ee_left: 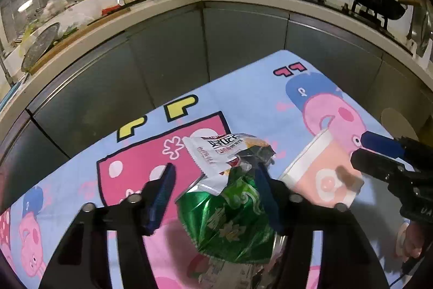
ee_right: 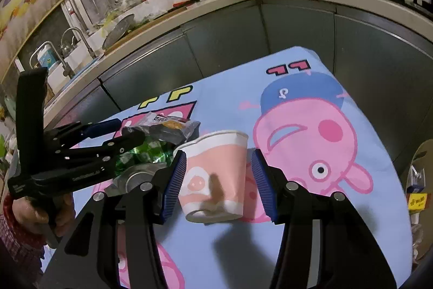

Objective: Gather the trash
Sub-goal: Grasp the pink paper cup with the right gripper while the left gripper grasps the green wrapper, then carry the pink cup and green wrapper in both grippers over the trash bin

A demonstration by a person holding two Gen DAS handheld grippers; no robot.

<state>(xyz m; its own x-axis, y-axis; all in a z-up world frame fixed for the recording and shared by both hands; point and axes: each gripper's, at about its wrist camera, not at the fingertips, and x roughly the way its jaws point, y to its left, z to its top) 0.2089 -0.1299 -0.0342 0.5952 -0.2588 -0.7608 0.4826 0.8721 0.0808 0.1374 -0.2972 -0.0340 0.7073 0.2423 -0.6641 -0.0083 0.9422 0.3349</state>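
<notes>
The cartoon-pig cloth (ee_right: 230, 88) covering the table carries the letters "PP" twice, upside down in both views: in yellow near its far left edge and in pink near its far right corner. The pig's blue cap (ee_right: 300, 92) bears one white mark, unclear. The white snack wrapper (ee_left: 216, 153) and green wrapper (ee_left: 230, 218) carry print, illegible here.

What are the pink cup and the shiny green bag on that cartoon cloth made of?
The pink-and-white cup looks like matte paper: it has a rolled white rim and a dented wall. The crumpled green bag looks like glossy foil-lined plastic film, going by its sharp creases, bright glints and silvery inside. Neither is certain.
</notes>
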